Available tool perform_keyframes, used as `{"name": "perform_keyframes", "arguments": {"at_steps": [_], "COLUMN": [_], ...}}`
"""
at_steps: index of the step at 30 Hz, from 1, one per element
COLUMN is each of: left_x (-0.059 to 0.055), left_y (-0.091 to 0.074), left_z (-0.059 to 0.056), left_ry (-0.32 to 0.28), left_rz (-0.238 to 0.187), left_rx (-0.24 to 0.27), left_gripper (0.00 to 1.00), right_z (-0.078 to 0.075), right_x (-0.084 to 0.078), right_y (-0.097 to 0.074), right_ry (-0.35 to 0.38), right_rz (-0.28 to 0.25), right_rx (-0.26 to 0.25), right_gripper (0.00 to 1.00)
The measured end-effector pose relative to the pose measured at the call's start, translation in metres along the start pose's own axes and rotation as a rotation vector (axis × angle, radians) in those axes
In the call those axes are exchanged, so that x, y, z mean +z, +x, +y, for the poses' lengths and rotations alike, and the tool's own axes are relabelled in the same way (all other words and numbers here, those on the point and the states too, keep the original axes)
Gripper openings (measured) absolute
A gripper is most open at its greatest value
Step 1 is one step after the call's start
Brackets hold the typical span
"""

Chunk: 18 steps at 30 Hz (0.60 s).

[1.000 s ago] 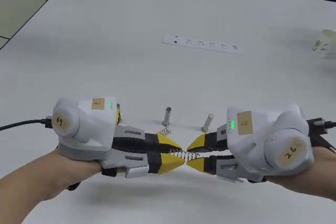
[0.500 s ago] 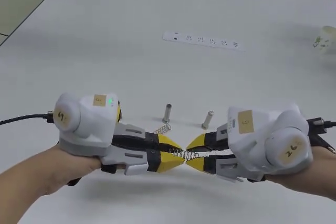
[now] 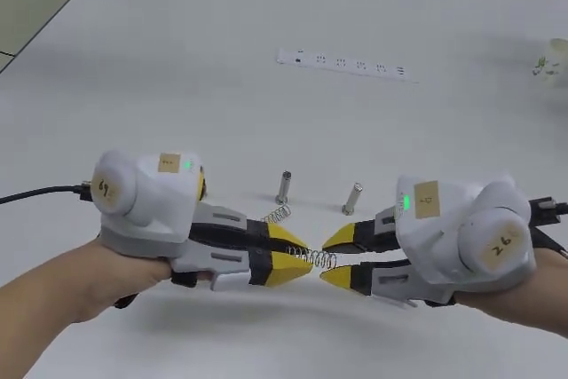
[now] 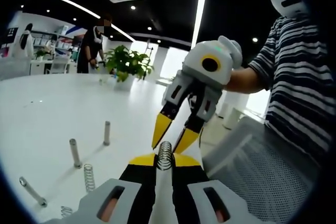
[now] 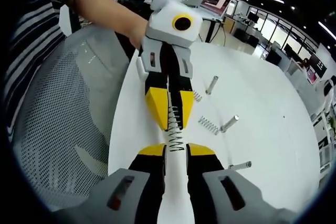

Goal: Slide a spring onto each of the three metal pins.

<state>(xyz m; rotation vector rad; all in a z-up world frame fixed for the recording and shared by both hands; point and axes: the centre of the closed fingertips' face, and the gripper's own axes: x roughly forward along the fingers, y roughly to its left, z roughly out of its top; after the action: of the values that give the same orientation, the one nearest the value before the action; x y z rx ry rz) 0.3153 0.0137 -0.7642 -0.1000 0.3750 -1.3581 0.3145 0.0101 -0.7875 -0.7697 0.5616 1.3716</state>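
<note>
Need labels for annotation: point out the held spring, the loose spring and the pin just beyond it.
held spring [image 3: 319,259]: head view, middle coils.
loose spring [image 3: 277,214]: head view, middle coils.
pin [image 3: 284,187]: head view, mid shaft.

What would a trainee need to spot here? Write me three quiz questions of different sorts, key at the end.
1. Which tongs grip the spring held in the air? A left, B right, C neither.
2. True or false: one of the pins already wears a spring.
3. Name the long white thing lying on the table beyond the pins.
Key: 1 A; the left tongs pinch it, the right tongs stand open. 2 false; the pins are bare. 3 power strip.
</note>
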Motion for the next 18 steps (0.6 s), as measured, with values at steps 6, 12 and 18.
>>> {"name": "perform_keyframes", "arguments": {"at_steps": [6,12,18], "left_x": [-0.0012,-0.0022,-0.0024], "left_y": [-0.0025,-0.002,-0.0021], "left_z": [0.0015,0.0004,-0.0007], "left_ry": [0.002,0.0,0.002], "left_rz": [0.005,0.01,0.01], "left_rx": [-0.004,-0.012,-0.017], "left_gripper": [0.02,0.02,0.02], "right_z": [0.0018,0.0022,0.0033], "right_x": [0.0017,0.0038,0.0049], "right_y": [0.0005,-0.0005,-0.0029], "right_ry": [0.045,0.026,0.012], "right_rz": [-0.048,-0.058,-0.063], "right_rx": [0.004,0.008,0.011], "right_gripper": [0.12,0.08,0.08]}}
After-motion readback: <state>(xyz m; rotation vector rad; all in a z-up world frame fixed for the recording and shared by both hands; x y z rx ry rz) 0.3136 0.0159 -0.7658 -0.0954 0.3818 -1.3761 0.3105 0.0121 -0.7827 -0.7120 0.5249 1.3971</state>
